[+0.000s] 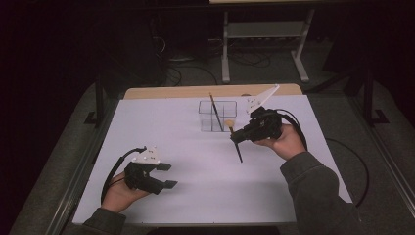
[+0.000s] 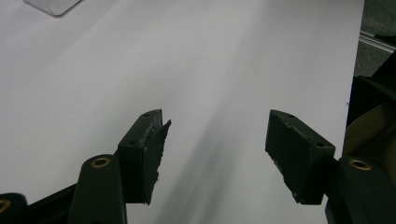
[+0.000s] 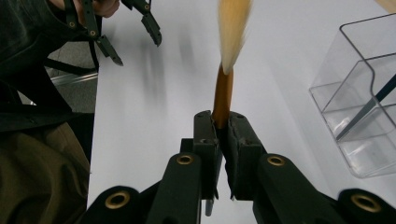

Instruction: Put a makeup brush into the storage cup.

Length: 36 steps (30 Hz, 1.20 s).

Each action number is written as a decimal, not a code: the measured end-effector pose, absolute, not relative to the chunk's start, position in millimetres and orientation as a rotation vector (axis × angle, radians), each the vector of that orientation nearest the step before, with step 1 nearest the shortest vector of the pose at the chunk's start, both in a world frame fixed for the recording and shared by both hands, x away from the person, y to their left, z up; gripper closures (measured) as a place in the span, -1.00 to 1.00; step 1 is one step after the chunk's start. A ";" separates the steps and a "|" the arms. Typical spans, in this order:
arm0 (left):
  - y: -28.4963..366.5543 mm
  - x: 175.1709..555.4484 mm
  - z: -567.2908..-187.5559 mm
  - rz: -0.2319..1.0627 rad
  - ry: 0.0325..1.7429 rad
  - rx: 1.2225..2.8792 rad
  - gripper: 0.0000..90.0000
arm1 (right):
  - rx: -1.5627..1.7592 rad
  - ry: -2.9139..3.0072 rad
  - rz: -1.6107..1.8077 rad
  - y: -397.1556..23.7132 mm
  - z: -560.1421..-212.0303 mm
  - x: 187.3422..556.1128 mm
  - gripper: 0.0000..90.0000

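Right gripper (image 1: 237, 136) pinches a thin paintbrush with orange-brown ferrule, pale bristle tuft and dark handle (image 3: 223, 95), jaws pressed tight on the ferrule; in the right gripper view the tuft points away from the camera, blurred at top. In the high view the brush hangs tilted, tuft up near the box, dark handle end slanting down over the white sheet-covered desk (image 1: 195, 171), lifted off it as far as I can tell. Just beside it, toward the far edge, stands a clear plastic box with inner dividers (image 1: 218, 116), upright, with another dark thin brush (image 1: 214, 111) leaning inside one compartment. Left gripper (image 1: 168, 176) sits well apart at the near left of the desk, jaws spread with nothing between them, bare white surface below in the left gripper view. Dark floor and a grey metal frame (image 1: 264, 29) beyond the desk.
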<state>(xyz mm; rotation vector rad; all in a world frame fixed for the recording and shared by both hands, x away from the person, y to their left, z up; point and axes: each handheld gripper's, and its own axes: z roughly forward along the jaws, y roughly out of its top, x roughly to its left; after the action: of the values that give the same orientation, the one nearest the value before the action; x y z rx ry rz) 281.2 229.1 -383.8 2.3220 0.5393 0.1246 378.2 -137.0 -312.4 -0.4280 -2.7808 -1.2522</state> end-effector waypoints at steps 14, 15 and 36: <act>231.2 278.4 -389.6 0.135 0.554 2.315 -0.26 | -0.470 -2.779 -1.264 -139.5 -306.0 395.6 0.84; 231.6 278.3 -389.9 0.138 0.552 2.314 -0.27 | -0.476 -2.779 -1.264 -139.1 -305.4 396.1 0.84; 238.0 273.9 -391.3 0.146 0.542 2.300 -0.38 | -0.512 -2.804 -1.268 -128.3 -286.6 422.7 0.84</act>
<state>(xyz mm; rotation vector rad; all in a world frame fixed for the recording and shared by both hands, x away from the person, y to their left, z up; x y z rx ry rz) 273.9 238.0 -391.3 2.3005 0.5420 0.1458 422.7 -128.3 -286.6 -0.5119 -2.8045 -1.2682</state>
